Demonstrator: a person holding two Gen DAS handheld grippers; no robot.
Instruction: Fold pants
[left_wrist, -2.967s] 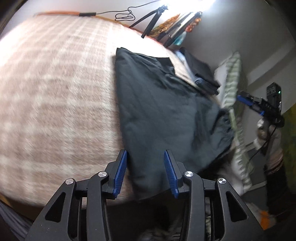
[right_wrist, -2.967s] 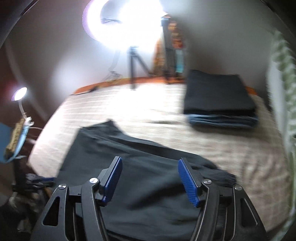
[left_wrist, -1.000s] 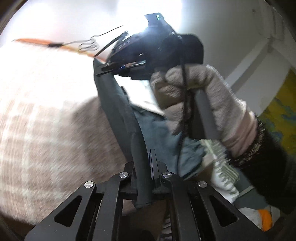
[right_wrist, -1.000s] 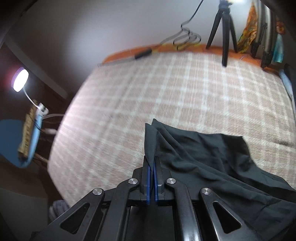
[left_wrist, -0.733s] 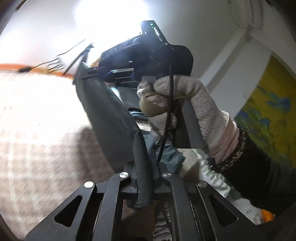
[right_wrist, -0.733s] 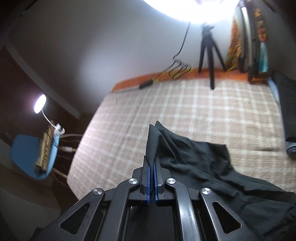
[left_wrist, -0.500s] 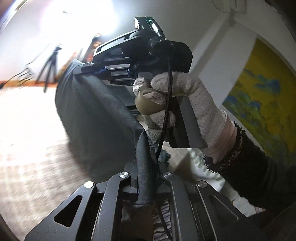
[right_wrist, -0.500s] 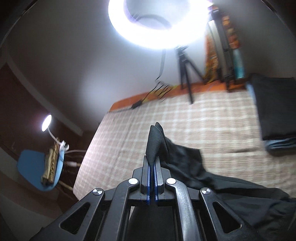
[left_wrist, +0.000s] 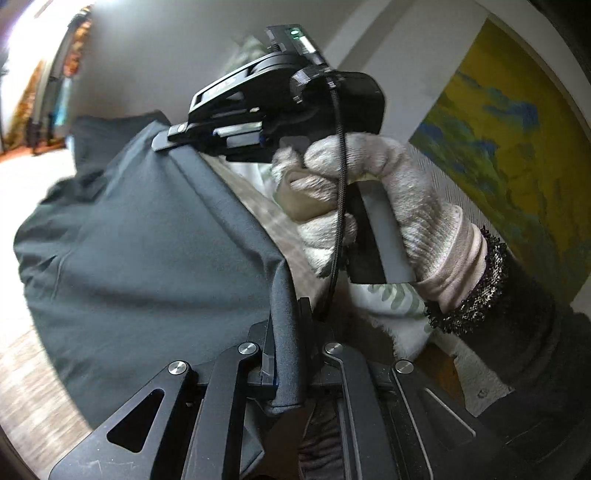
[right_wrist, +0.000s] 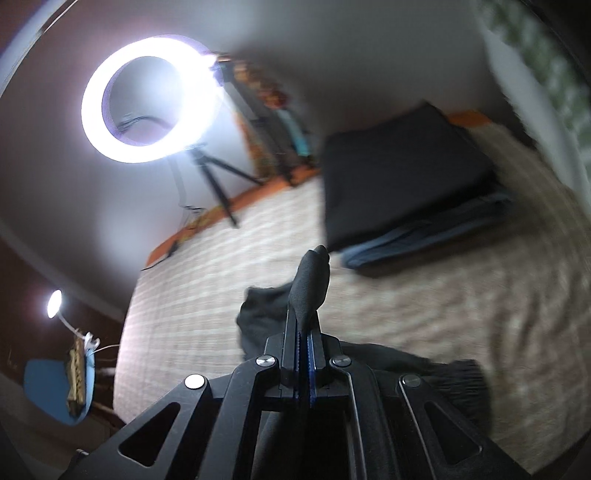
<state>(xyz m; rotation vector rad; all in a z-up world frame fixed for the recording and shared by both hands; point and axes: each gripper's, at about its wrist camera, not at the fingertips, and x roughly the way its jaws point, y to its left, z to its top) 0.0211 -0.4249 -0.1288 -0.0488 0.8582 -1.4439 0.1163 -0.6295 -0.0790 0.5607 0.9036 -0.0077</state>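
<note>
Bed (right_wrist: 229, 266) with a beige plaid cover fills most of the right wrist view; everything below is placed relative to it. Dark pants (left_wrist: 147, 240) are lifted off the bed and stretched between the two grippers, the lower part still trailing on the cover near the bed's front edge (right_wrist: 258, 321). In the left wrist view the waistband edge runs taut as a diagonal from one gripper to the other, with the fabric hanging below it in a broad sheet.

Folded stack of clothes (right_wrist: 402, 184), black on top with blue under it, sits on the far right part of the bed, well apart from the pants. Ring light (right_wrist: 147, 99) on a tripod (right_wrist: 221, 181) stands at the far edge of the bed, lit and glaring. Small lamp (right_wrist: 54, 299) glows off the bed's left side above a blue chair (right_wrist: 48, 387). Yellow and blue painting (left_wrist: 509, 147) hangs on the wall beyond the bed's right side.

Gloved right hand (left_wrist: 388, 206) grips the handle of the right gripper (left_wrist: 166, 138), held above the bed; a black cable runs down past the knuckles.

Left gripper (left_wrist: 286, 365): jaws pinched tight on a rolled fold of the pants.

Right gripper (right_wrist: 303, 354): jaws fully closed on a bunched tip of pants fabric that sticks up past the pads. Background blurred.
</note>
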